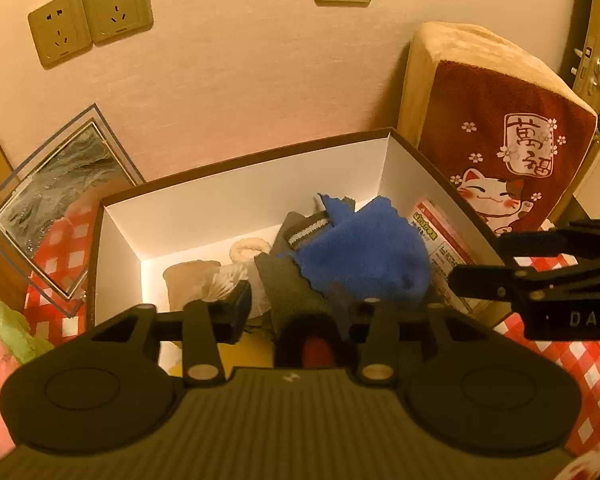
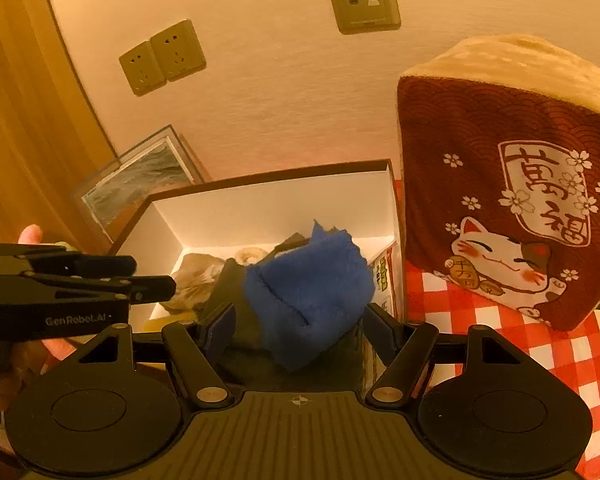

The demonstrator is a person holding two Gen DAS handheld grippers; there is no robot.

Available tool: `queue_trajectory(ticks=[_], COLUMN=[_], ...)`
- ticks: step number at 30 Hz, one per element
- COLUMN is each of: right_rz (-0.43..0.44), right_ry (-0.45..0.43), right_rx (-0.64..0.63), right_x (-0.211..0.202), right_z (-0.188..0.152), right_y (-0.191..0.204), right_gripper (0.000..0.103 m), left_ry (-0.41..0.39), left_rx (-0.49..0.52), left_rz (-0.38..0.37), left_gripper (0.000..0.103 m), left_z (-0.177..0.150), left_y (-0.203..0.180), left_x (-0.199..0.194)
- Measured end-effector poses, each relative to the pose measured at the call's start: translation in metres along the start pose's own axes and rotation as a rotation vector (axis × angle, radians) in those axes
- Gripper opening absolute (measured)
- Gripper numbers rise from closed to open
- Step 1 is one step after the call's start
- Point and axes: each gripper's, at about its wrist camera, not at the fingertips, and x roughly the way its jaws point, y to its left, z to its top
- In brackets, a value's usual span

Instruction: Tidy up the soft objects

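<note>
Checkered tablecloth (image 2: pixel 476 320), one box (image 1: pixel 260 204), one blue cloth (image 2: pixel 312 288); right tool (image 2: pixel 296 332) and left tool (image 1: pixel 300 308) both agape, empty.

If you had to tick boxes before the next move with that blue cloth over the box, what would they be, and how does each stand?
1. Blue cloth lies between the right gripper fingers: ok.
2. Right gripper firmly closed on it: cannot tell.
3. Cloth is above the open box, not beside it: ok.
4. Left gripper empty: cannot tell; grey fabric lies at its fingers.
5. Space left in the box: ok, the bare floor shows at the far left.
6. Cat cushion stands clear of the box: ok.
</note>
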Motion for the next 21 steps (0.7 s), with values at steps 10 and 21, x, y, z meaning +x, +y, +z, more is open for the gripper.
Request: queue_trajectory(ticks=[10,21], right_rz=[0.032,0.088], right_ry=[-0.009,0.005], right_rx=[-0.023,-0.074], right_x=[-0.031,-0.087], right_z=[-0.019,-0.067], right_y=[0.006,0.017], right_gripper=[0.071,0.071], left_ry=[-0.017,-0.008], left_rx=[-0.037,-0.137], left_rz=[0.068,0.137], left_gripper=[0.065,0.069], left_z=[-0.012,-0.073], left_y=[0.003,-0.012], left_x=[-0.035,-0.108])
